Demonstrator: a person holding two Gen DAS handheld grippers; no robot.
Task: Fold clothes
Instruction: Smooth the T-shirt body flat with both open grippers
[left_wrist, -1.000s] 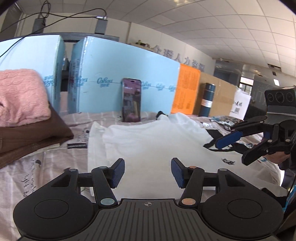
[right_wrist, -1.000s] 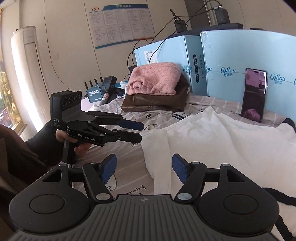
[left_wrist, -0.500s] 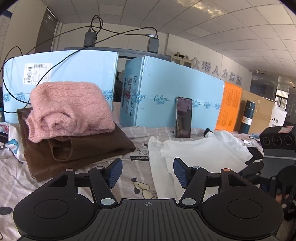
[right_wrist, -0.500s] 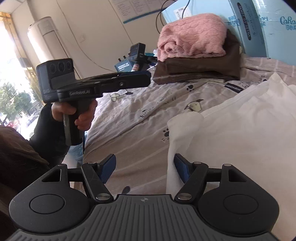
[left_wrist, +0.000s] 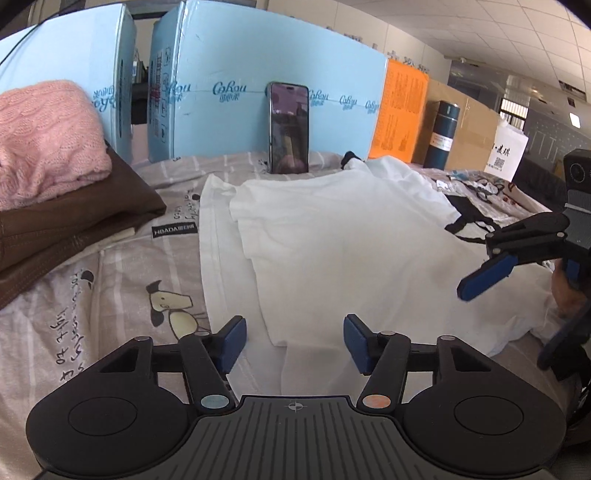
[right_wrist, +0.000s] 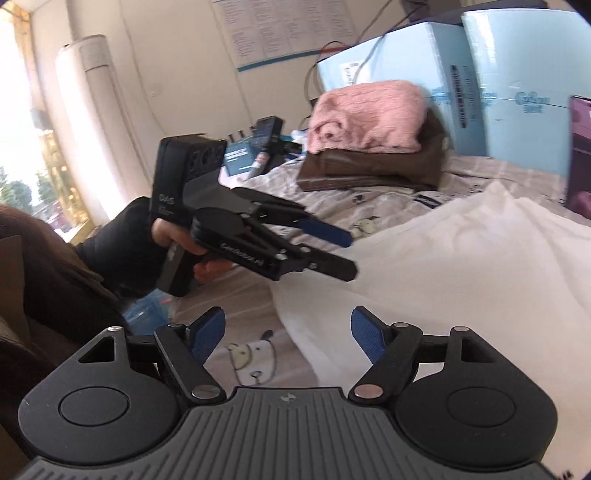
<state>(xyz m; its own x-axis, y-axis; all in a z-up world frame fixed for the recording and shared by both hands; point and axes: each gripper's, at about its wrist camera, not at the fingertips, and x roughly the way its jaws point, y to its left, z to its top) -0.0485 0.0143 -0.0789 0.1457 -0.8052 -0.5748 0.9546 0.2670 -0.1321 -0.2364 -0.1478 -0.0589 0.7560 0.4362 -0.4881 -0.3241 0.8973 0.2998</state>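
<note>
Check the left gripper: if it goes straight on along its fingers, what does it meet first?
Most likely the white shirt. The left gripper points down at its near folded edge, jaws closing with nothing between them. Depth is hard to judge through the fisheye, but no other thing lies in that line.

You have a phone (left_wrist: 289, 127) propped upright against the light blue foam boards (left_wrist: 258, 74) at the far side of the bed. Right of it stands an orange sheet (left_wrist: 400, 107), then a dark teal flask (left_wrist: 441, 134) before a cardboard box (left_wrist: 469, 133). The patterned bedsheet (left_wrist: 140, 288) shows a cartoon dog print. Far left, beyond the bed, stands a white floor air conditioner (right_wrist: 99, 122).
</note>
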